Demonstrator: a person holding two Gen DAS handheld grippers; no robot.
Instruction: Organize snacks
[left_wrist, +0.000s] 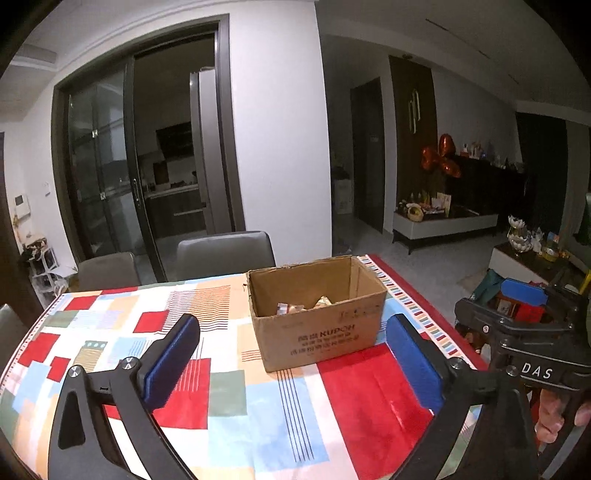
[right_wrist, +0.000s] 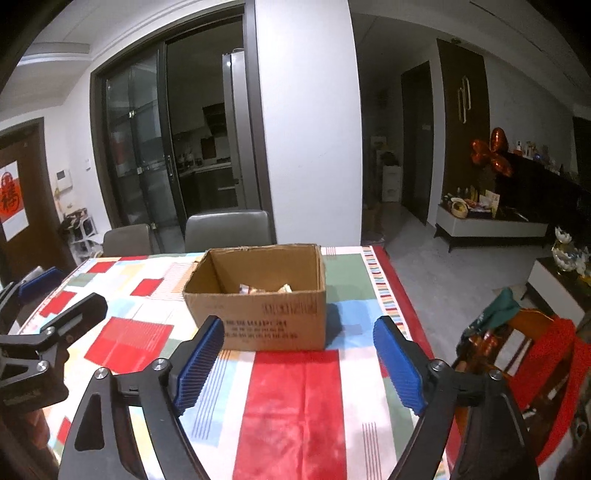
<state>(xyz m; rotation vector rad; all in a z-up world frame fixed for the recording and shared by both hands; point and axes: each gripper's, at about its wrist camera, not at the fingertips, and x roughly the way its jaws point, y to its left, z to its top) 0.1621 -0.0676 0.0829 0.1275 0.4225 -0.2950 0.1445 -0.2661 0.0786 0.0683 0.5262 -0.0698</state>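
**Snacks: in the box, both grippers empty**

Snacks: a few small wrapped packets, pale and crinkled, lying on the floor of the open brown cardboard box. Only their tops show over the near wall; count can't be told. Same packets in the right wrist view, toward the box's far right corner.

Box sits upright, flaps gone or folded, on the patchwork-print tablecloth in red, blue, green and cream. It stands toward the far right part of the table, print on its near face.

Left gripper: blue-padded fingers spread wide, nothing between them, near side of the box, not touching it. Right gripper: also spread wide, empty, box just beyond the fingertips and apart from them.

Right wrist view catches the left gripper at the left edge.

Two grey padded chairs at the table's far edge. Dark-framed glass sliding door behind them.
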